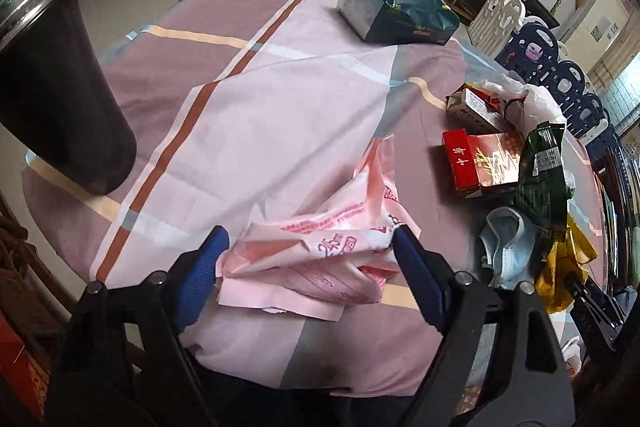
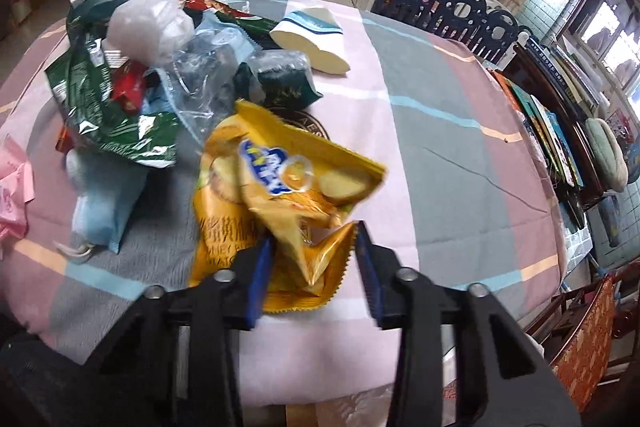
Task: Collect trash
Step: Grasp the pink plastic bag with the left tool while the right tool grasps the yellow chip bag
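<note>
Collected: nothing yet; all trash lies on the counter (image 1: pixel 248 131). My left gripper (image 1: pixel 312 247) is wide, straddling the pink wrapper (image 1: pixel 320 259). My right gripper (image 2: pixel 312 247) is narrow, closing around the yellow chip bag (image 2: pixel 280 187).

Layout on the cloth-covered round table (image 1: pixel 248 99). A crumpled pink plastic bag (image 1: pixel 320 251) lies at the near edge; a dark green tissue box (image 1: pixel 396 7) sits at the far side, and a tall dark cylindrical bin (image 1: pixel 60 87) stands beyond the left edge. Right of the bag: red cigarette packs (image 1: pixel 480 159), a blue face mask (image 1: pixel 506 247). A yellow crisp packet (image 2: pixel 280 195) lies nearest in the right-wrist view, with a green foil snack bag (image 2: pixel 100 95) to its left and a folded white tissue pack (image 2: pixel 312 39) behind.
</note>
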`<state>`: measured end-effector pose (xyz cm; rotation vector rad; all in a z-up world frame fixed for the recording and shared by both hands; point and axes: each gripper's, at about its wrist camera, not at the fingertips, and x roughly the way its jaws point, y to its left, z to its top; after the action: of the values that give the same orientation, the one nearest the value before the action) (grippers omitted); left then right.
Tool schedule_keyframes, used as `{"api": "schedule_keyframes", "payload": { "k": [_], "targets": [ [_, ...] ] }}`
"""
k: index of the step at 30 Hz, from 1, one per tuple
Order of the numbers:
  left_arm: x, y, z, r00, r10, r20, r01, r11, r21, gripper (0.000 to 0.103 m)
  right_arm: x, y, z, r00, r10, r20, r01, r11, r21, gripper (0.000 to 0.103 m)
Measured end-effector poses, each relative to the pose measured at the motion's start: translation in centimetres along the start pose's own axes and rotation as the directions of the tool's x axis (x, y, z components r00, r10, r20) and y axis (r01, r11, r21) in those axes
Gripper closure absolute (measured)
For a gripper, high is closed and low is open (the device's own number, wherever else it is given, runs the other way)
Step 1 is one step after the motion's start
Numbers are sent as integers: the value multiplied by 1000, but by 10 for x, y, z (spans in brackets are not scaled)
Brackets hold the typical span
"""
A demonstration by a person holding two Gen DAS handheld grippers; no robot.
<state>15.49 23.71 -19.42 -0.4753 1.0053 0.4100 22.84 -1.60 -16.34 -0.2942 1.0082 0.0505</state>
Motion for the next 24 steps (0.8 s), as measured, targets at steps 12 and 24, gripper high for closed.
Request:
{"api": "schedule_keyframes", "payload": {
  "k": [12,24],
  "targets": [
    [-35,-7,-8,994,-61,87,59,998,25,86,-50,-25,-28,999,-14,41,11,998,69,72],
    [-48,-10,-12,992,-81,99,78,996,36,84,-68,-44,-33,999,-25,42,20,991,133,72]
  ]
}}
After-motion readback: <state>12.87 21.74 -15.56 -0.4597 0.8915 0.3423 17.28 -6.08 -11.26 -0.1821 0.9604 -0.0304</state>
